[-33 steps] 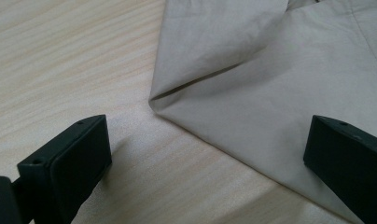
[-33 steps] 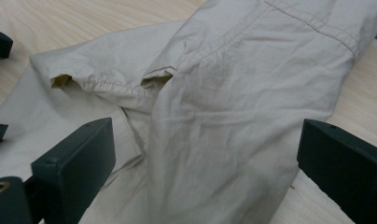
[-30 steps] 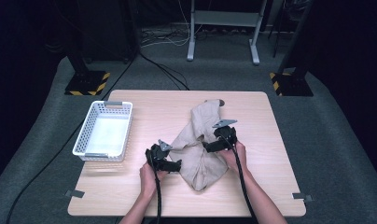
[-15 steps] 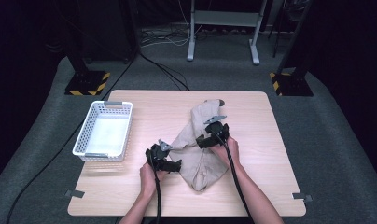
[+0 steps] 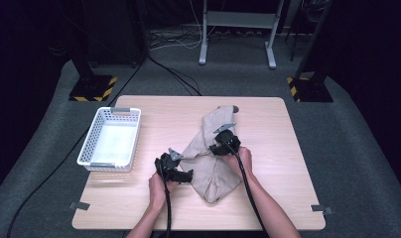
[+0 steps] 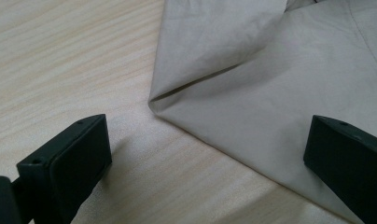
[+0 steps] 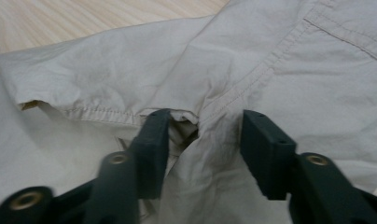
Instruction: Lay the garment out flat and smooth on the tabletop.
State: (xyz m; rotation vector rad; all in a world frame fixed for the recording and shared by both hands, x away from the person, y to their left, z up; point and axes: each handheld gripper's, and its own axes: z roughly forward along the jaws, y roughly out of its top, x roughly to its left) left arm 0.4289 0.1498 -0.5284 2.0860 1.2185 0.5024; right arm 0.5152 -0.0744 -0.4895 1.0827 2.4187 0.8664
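Observation:
A beige garment (image 5: 208,166) lies crumpled along the middle of the wooden table (image 5: 273,129). My left gripper (image 5: 186,174) rests at its left edge. In the left gripper view that gripper (image 6: 210,149) stands open, with a folded corner of the cloth (image 6: 280,93) lying between its jaws, untouched. My right gripper (image 5: 216,147) sits on the garment's middle, tilted down. In the right gripper view its jaws (image 7: 205,126) have just been closing and straddle a raised ridge of fabric (image 7: 196,140) beside a stitched seam. One jaw is tucked under a hem flap, and a gap remains between the pads.
A white mesh basket (image 5: 111,111) stands at the table's left side. Bare wood lies to the right of the garment and along the front edge. Black stands and cables are on the grey floor beyond the table.
My right gripper has shifted left onto the garment's middle and its jaws have narrowed around a fold. The left gripper and the garment's outline look the same.

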